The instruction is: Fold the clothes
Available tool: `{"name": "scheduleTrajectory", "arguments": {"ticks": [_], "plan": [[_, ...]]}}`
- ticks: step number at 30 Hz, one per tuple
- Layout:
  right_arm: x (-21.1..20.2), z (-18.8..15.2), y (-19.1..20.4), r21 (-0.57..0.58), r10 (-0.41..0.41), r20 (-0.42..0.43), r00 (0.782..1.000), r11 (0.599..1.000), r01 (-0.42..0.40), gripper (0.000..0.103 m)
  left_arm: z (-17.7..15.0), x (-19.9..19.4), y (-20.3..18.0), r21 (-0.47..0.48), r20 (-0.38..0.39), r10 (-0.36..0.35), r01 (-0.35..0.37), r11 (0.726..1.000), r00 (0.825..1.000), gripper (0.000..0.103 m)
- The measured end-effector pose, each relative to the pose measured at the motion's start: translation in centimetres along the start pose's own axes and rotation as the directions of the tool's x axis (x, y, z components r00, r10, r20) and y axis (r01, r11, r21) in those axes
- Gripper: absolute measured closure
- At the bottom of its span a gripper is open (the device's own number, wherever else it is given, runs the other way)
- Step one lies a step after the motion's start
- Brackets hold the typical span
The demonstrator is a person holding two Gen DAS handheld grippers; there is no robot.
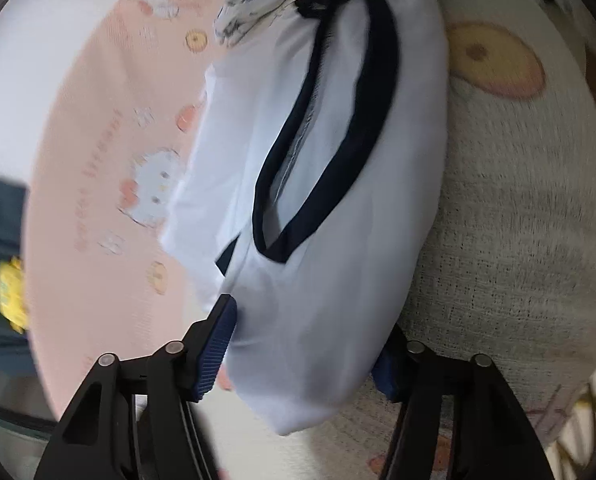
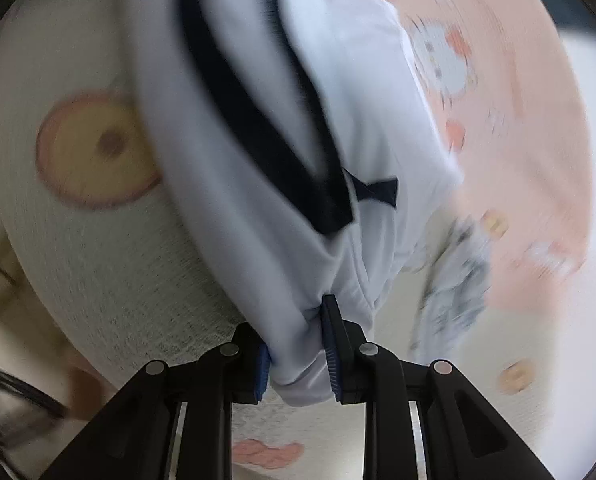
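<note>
A white T-shirt (image 1: 338, 208) with a dark navy neckband (image 1: 362, 92) hangs bunched between both grippers. In the left wrist view, my left gripper (image 1: 302, 356) stands open, its blue pads far apart; the shirt's bulk fills the gap, touches the left pad (image 1: 218, 340) and covers part of the other. In the right wrist view, my right gripper (image 2: 296, 356) is shut on a gathered fold of the same T-shirt (image 2: 242, 208), and the cloth bulges out below the pads. The neckband (image 2: 258, 120) runs up and away from it. Both views are motion-blurred.
Under the shirt lies a pink blanket (image 1: 106, 152) printed with cartoon cats. A cream knitted cushion (image 1: 518, 240) with a yellow ring pattern sits beside it. A white garment with grey print (image 2: 454, 280) lies on the blanket. A dark surface with a yellow object (image 1: 12, 292) is at far left.
</note>
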State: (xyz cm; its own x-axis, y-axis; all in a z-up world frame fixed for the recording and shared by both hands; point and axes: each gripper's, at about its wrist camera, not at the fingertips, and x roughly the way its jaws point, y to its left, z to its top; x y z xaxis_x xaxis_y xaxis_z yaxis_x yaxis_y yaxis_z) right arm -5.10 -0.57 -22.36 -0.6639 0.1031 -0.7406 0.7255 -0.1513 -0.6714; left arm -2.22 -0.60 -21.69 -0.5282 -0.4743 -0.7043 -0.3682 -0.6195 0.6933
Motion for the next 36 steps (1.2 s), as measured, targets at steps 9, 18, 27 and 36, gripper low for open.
{"name": "scheduleTrajectory", "arguments": {"ticks": [9,18,27,36], "plan": [[0.8,1.8,-3.3,0.135,0.193,0.015,0.981,0.972,-0.194,0.079,0.5,3.4,5.4,-0.245,0.0,-0.345,0.334,0.91,0.939,0.065],[2.3,3.4,-7.5,0.279,0.455,0.034,0.89,0.851,-0.445,0.074,0.3,6.6,9.5,-0.452,0.034,-0.543,0.498,0.74,0.839,0.062],[3.7,5.6,-11.0,0.437,0.613,0.047,0.789,0.698,-0.568,0.075,-0.4,9.0,13.8,-0.601,0.093,-0.674,0.581,0.549,0.733,0.063],[4.2,5.7,-15.2,0.619,0.645,0.173,0.745,0.517,-0.591,0.075,-1.1,8.1,14.7,-0.649,0.108,-0.683,0.572,0.502,0.722,0.063]]}}
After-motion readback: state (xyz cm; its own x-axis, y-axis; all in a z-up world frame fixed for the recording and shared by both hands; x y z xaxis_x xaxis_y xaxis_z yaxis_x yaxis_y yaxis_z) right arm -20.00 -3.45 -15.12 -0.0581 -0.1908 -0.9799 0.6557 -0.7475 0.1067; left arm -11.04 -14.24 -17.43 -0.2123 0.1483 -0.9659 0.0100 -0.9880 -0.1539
